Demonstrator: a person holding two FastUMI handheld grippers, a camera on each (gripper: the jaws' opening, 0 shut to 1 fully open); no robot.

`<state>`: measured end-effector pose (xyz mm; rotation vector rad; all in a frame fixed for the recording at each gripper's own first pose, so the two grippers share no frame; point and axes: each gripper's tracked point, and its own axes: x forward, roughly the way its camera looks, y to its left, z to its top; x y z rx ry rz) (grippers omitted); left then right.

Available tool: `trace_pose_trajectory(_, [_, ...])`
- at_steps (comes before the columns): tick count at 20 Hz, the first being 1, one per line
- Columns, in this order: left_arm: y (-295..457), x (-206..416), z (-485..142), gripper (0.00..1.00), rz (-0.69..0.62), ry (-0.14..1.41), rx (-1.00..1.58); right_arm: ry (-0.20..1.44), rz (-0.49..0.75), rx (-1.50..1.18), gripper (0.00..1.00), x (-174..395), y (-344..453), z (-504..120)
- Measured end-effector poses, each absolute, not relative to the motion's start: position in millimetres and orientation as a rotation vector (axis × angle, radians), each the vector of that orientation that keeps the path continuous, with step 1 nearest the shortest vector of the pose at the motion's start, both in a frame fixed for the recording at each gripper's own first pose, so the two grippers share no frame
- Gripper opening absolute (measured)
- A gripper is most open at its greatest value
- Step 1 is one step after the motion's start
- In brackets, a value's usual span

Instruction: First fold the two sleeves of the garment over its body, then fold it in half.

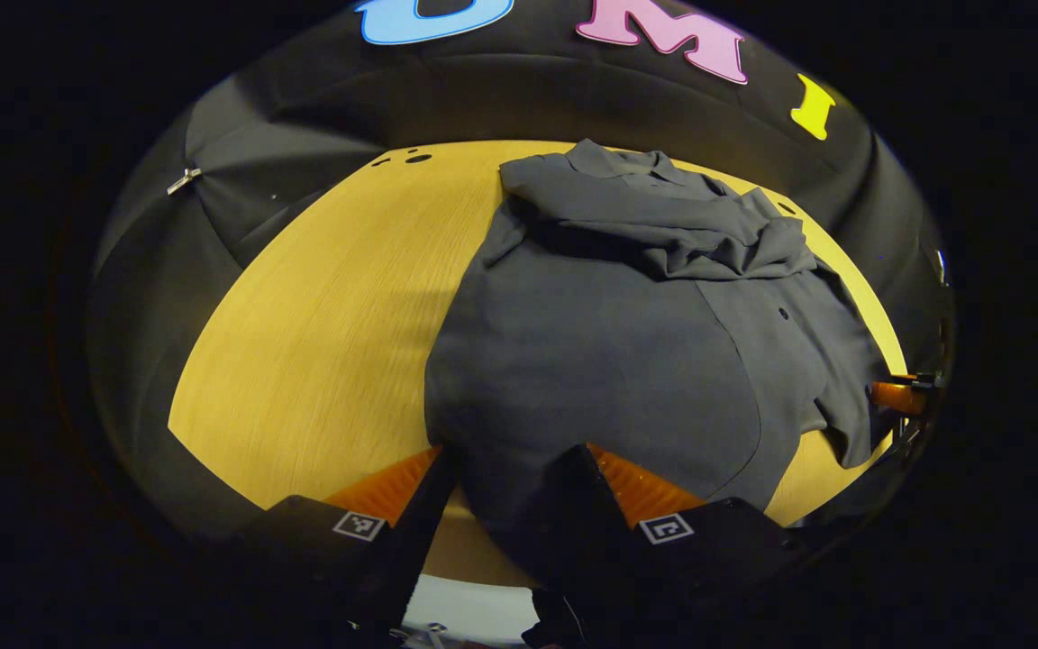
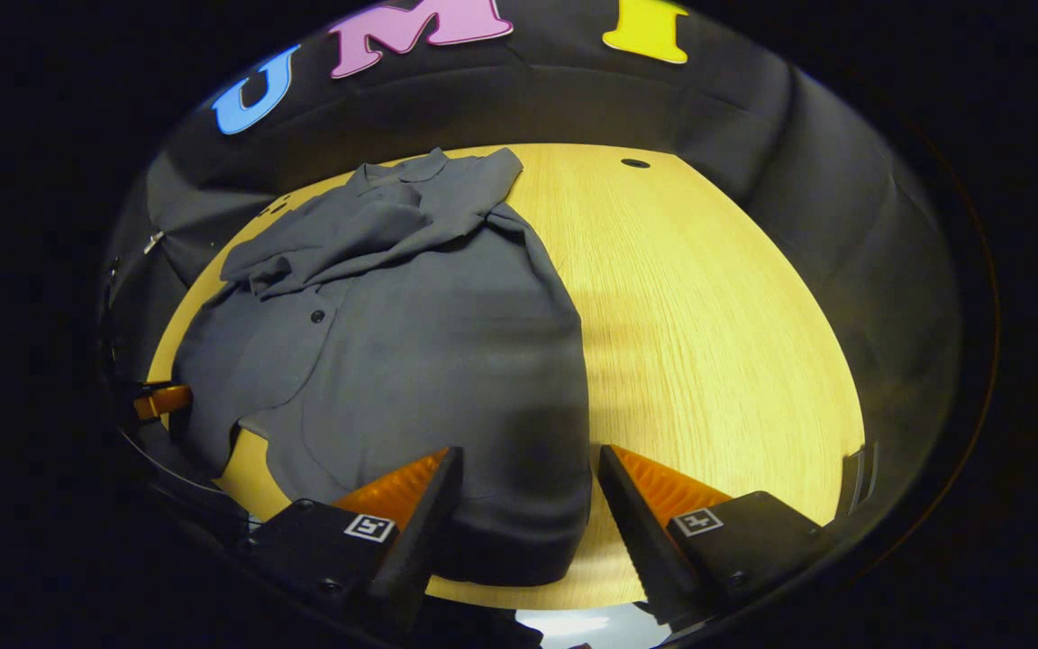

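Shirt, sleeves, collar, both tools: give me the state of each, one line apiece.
shirt: flat on the table, not yet folded in half.
sleeves: folded across the chest, bunched.
collar: at the far end.
left tool: open, straddling the hem.
right tool: open over the hem corner.

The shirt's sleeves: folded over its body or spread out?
Folded: both sleeves lie bunched across the shirt's chest below the collar. The half-fold is not yet done.

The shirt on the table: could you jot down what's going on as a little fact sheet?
garment: grey shirt lying on the table
surface: wooden table
sleeves: both folded across the chest
collar: at the far end
left gripper: open, over the near hem
right gripper: open, over the near hem corner
fold in half: not yet done
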<state>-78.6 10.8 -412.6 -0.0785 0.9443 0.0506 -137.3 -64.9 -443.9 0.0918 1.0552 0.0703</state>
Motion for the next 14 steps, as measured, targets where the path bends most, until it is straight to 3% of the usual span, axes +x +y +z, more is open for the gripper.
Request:
trace_pose_trajectory(1, [11, -77, -414, 0.87, 0.044, 0.948, -0.077, 1.04, 0.09, 0.091, 0.95, -136, -61, -443])
trace_pose_trajectory(3, [9, -74, -415, 0.81, 0.036, 0.964, -0.078, 1.015, 0.112, 0.106, 0.7, -129, -54, -443])
trace_pose_trajectory(6, [-2, -56, -412, 0.27, -0.008, 0.945, -0.075, 1.007, 0.112, 0.187, 0.16, -117, -42, -443])
trace_pose_trajectory(7, [-2, -51, -411, 0.09, -0.014, 0.936, -0.073, 1.02, 0.118, 0.209, 0.16, -115, -39, -445])
trace_pose_trajectory(8, [-2, -50, -412, 0.07, -0.015, 0.937, -0.079, 1.033, 0.108, 0.235, 0.07, -112, -38, -445])
trace_pose_trajectory(14, [3, -44, -382, 0.06, -0.009, 0.882, -0.153, 1.015, 0.111, 0.305, 0.05, -113, -42, -419])
